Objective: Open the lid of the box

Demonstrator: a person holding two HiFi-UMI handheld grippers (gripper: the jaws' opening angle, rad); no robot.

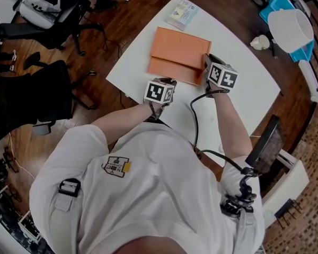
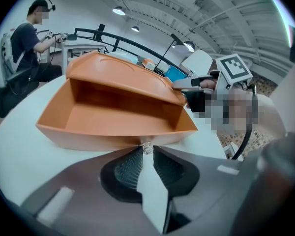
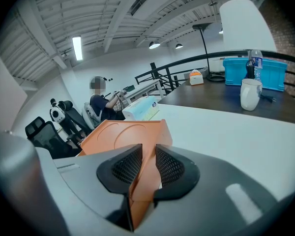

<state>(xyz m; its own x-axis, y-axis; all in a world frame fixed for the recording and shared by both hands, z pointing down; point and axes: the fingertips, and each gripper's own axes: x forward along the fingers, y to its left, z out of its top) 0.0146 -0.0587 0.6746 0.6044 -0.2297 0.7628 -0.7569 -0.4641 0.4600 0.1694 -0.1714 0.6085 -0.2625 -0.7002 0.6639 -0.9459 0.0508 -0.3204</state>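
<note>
- Box (image 2: pixel 113 122) sits on the white table (image 1: pixel 249 97) with its lid (image 2: pixel 118 75) raised partway; only the left gripper view shows its bare inside.
- Right hand-held gripper (image 3: pixel 147 162) pinches the lid's edge.
- Left hand-held gripper (image 2: pixel 146 151) is pressed together on a small tab at the box's front wall.
- Printed pack (image 1: pixel 181 14) lies beyond the box; a mug (image 3: pixel 250 93) stands well apart.

From the head, marker cubes hid both pairs of jaws: the left gripper (image 1: pixel 164 84) at the box's (image 1: pixel 169 69) 6 o'clock, the right gripper (image 1: pixel 209 66) at its 4 o'clock. The left gripper's tips pinched a tiny piece (image 2: pixel 147 148), too small for us to name. In the right gripper view the lid (image 3: pixel 123 136) screened the box's inside.
</note>
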